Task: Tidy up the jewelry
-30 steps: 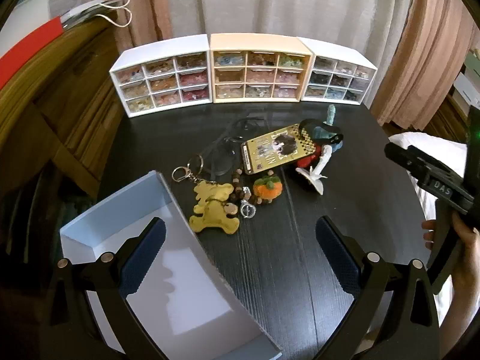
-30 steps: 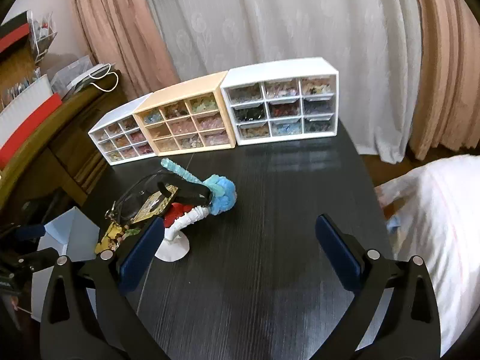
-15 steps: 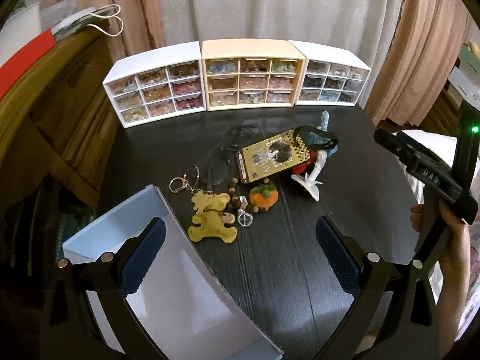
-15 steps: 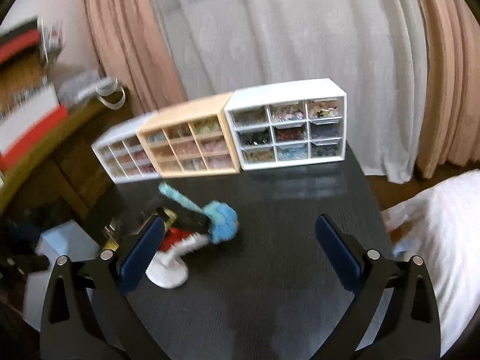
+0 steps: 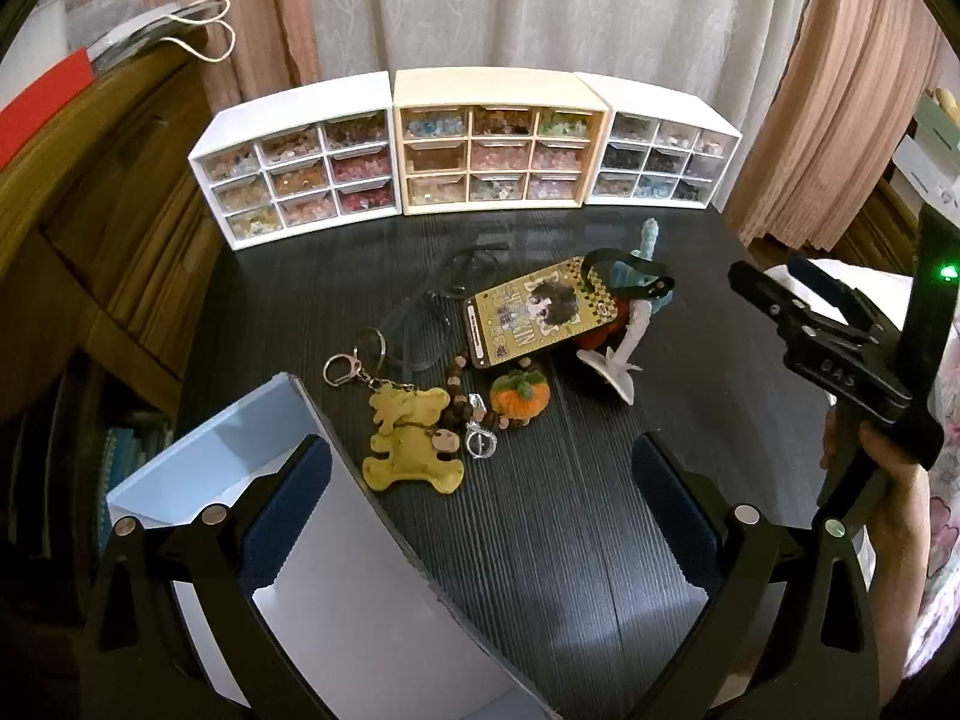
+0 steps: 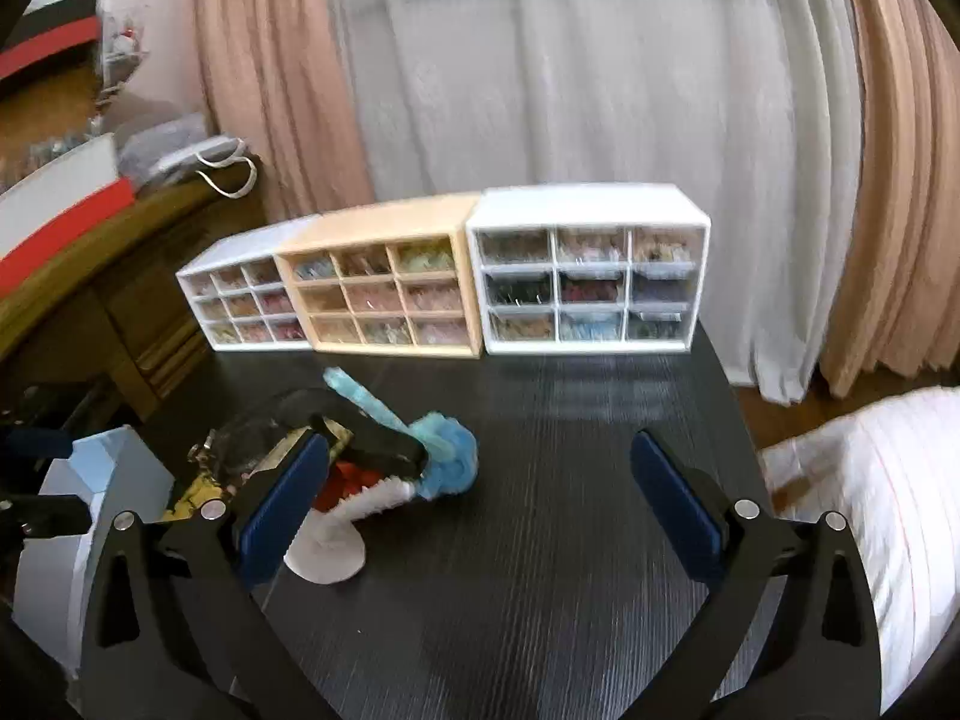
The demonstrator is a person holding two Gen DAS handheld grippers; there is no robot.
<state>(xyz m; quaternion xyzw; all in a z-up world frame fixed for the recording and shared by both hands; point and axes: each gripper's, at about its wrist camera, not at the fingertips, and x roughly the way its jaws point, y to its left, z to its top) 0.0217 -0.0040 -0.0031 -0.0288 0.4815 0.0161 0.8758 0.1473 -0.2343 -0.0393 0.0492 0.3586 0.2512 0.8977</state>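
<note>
Trinkets lie in a heap mid-table: a yellow bear keychain (image 5: 411,444), a wooden bead strand (image 5: 457,387), a small silver charm (image 5: 480,441), an orange pumpkin charm (image 5: 519,399), a gold card tag (image 5: 537,315), dark glasses (image 5: 441,306) and a blue-haired figure on a white stand (image 6: 441,462). My left gripper (image 5: 480,504) hovers open above the near table, its left finger over a pale blue box (image 5: 288,570). My right gripper (image 6: 480,507) is open and empty, right of the heap; it also shows at the right edge of the left wrist view, held by a hand (image 5: 894,474).
Three small drawer cabinets, white (image 5: 300,159), cream (image 5: 495,150) and white (image 5: 657,150), line the back of the black table (image 5: 600,480). Curtains hang behind. A wooden cabinet (image 5: 90,192) stands at the left and white bedding (image 6: 870,480) at the right.
Both grippers have drawn back and up a little, so the cabinets and heap sit lower in each view. The right wrist view is blurred by motion. Nothing was taken hold of.
</note>
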